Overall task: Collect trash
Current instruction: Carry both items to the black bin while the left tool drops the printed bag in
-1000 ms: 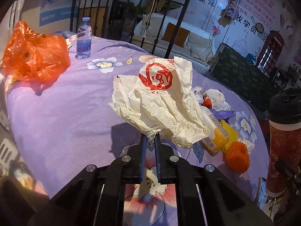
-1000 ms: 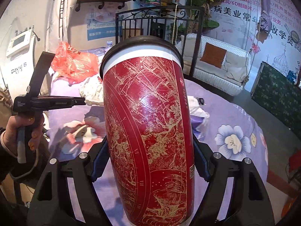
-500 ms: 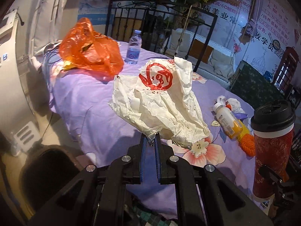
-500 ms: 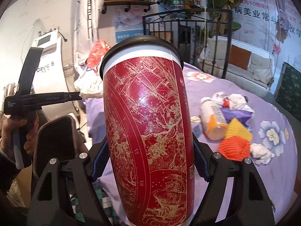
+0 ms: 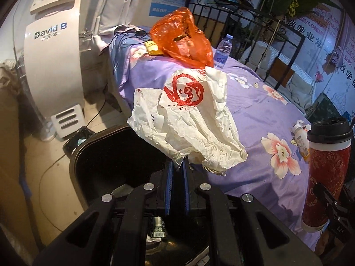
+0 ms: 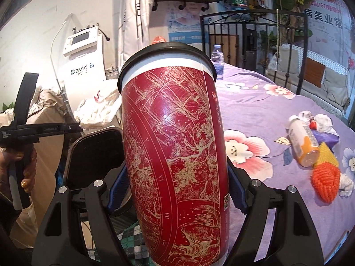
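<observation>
Trash bag (white, crumpled, red logo) (image 5: 188, 119) hangs off L gripper (image 5: 177, 166), jaws pinched tight on its bottom edge, bag directly ahead of the tips and over the near rim of black bin (image 5: 106, 155) just below/left of the gripper, beside the purple floral bed (image 5: 266, 110). R gripper (image 6: 177, 190), to the right, has its pads spread wide and clamped on red paper cup w/ black lid (image 6: 173, 144), cup upright-ish between the fingers. Further right of it on the bed: yellow bottle (image 6: 302, 141) lying flat, orange foam net (image 6: 325, 181) touching it; orange bag (image 5: 182, 37) + water bottle (image 5: 223, 51) far ahead of L gripper.
</observation>
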`<action>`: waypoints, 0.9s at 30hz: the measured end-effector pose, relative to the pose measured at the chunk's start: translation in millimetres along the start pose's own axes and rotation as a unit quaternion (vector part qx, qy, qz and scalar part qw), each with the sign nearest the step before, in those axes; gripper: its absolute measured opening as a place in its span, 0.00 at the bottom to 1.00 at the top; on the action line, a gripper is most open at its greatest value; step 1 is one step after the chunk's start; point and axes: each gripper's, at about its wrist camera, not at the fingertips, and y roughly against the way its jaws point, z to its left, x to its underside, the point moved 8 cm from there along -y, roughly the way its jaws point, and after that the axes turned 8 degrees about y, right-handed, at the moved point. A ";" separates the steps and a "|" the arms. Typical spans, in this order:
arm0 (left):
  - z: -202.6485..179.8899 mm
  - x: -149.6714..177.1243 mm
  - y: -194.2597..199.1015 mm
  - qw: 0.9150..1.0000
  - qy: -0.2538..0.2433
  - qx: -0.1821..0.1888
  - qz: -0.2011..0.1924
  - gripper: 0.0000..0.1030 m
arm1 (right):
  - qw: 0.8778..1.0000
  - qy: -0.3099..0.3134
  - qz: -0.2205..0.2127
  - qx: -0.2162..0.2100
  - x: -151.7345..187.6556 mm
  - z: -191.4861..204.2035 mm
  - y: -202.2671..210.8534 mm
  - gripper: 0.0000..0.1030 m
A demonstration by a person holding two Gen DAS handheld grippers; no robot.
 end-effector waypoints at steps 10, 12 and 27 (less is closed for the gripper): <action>55.3 45.0 -42.6 0.992 0.027 -0.083 0.096 0.09 | 1.000 0.009 0.002 -0.014 0.6 16.8 0.3 0.74; 58.8 52.9 -50.9 0.989 0.025 -0.090 0.113 0.09 | 1.000 0.008 0.002 -0.015 1.0 17.3 0.2 0.74; 38.3 30.4 -30.0 0.997 0.022 -0.050 0.048 0.77 | 0.999 0.013 0.020 -0.032 0.8 20.1 -15.0 0.74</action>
